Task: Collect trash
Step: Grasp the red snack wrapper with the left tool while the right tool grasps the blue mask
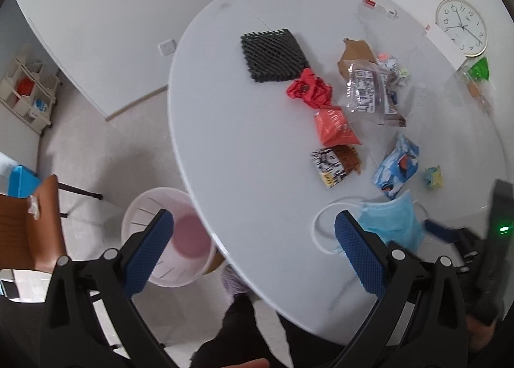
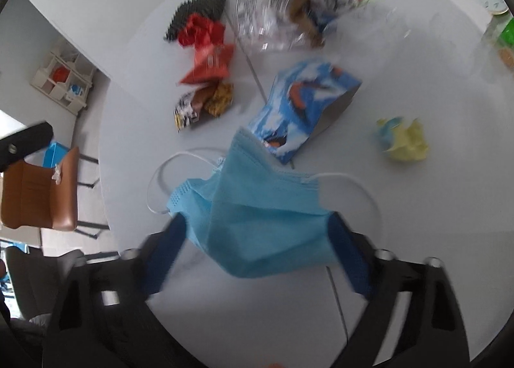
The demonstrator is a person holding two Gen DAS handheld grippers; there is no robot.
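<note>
A light-blue pleated surgical mask [image 2: 257,223] with white ear loops lies bunched between the spread blue-padded fingers of the right tool [image 2: 257,258], nearest the edge of the round white tabletop [image 1: 244,149]; the fingers flank the fabric with a wide gap and do not look closed on it, so the pick-up appears to be just beginning. The left tool [image 1: 253,249] hangs open and empty over the tabletop's near edge, just left of the mask, and below it on the floor stands a pale pink slotted plastic wastebasket [image 1: 167,239], which looks empty, suggesting almost nothing has been collected. Just beyond the mask rests a blue-and-white printed snack bag [image 2: 305,104], and to the right of the mask a crumpled yellow paper ball [image 2: 404,140]. Farther out, left of the mask, lie a black-white-and-brown printed wrapper [image 1: 334,165], an orange foil packet [image 1: 335,127] and a crushed red paper wad [image 1: 308,88]. Farther still are a clear plastic bag with printed labels [image 1: 369,92] over a torn brown cardboard piece [image 1: 355,53], and a black ridged foam square [image 1: 273,55]. By this showing nearly the whole job remains: every piece is still on the tabletop.
</note>
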